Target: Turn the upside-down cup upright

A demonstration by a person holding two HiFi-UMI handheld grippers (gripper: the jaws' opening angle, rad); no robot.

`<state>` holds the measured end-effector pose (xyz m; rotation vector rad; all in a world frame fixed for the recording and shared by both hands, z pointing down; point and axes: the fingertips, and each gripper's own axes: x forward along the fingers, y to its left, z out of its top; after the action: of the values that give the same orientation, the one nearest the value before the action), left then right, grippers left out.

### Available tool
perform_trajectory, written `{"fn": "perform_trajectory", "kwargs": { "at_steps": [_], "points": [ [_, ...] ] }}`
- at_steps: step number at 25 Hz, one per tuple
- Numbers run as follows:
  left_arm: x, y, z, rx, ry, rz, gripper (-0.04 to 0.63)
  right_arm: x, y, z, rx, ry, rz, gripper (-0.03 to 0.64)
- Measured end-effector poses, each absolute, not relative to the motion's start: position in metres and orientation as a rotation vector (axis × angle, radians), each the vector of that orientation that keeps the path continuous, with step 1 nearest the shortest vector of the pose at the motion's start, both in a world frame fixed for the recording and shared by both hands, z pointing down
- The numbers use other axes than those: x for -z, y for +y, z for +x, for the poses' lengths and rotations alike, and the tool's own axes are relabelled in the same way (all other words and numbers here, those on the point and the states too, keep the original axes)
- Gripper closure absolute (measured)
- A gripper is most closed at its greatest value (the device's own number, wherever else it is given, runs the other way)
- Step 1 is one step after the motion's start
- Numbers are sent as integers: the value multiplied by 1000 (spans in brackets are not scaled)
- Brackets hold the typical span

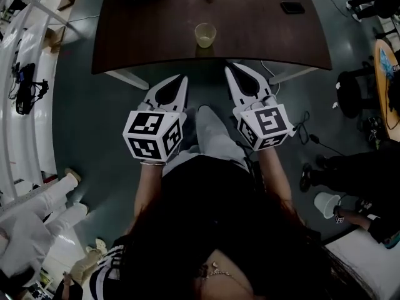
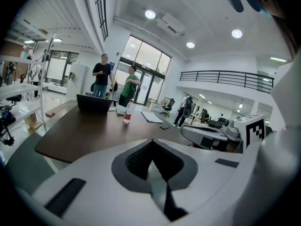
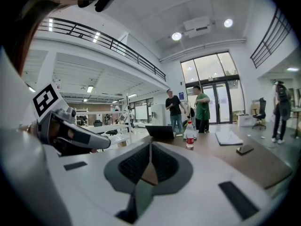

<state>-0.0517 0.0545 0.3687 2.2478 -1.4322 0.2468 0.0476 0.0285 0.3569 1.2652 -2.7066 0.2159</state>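
Dark brown table [image 1: 156, 36] holds one cup [image 1: 205, 35] near its front edge, one bottle [image 2: 127, 112], one laptop [image 2: 94, 102] and one phone [image 1: 292, 7]. The left gripper [image 1: 183, 77] and right gripper [image 1: 230, 67] hang just before that edge, apart from the cup. Both have fingers pressed together, holding nothing.

Left tool [image 1: 183, 79] and right tool [image 1: 228, 68] — white tapered shells, dark grey teardrop insets, black-and-white marker cube [image 1: 153, 135] on each, nearest the black top [image 1: 206, 224]. Grey trousers [image 1: 212, 133] beyond it.

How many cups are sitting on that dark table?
1: a cup near the table's front edge, about midway along it. The table's far end is out of frame, so more may be hidden.
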Motion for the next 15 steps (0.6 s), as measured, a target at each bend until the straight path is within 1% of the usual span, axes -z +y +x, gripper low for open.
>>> {"fn": "perform_trajectory", "kwargs": {
  "at_steps": [8, 15],
  "points": [
    [-363, -28, -51, -255, -1462, 2228, 592, -355, -56, 51, -240, -2741, 1237, 597],
    [-364, -71, -63, -252, -1535, 2178, 592, -363, -103, 44, -286, -2774, 1179, 598]
  ]
}}
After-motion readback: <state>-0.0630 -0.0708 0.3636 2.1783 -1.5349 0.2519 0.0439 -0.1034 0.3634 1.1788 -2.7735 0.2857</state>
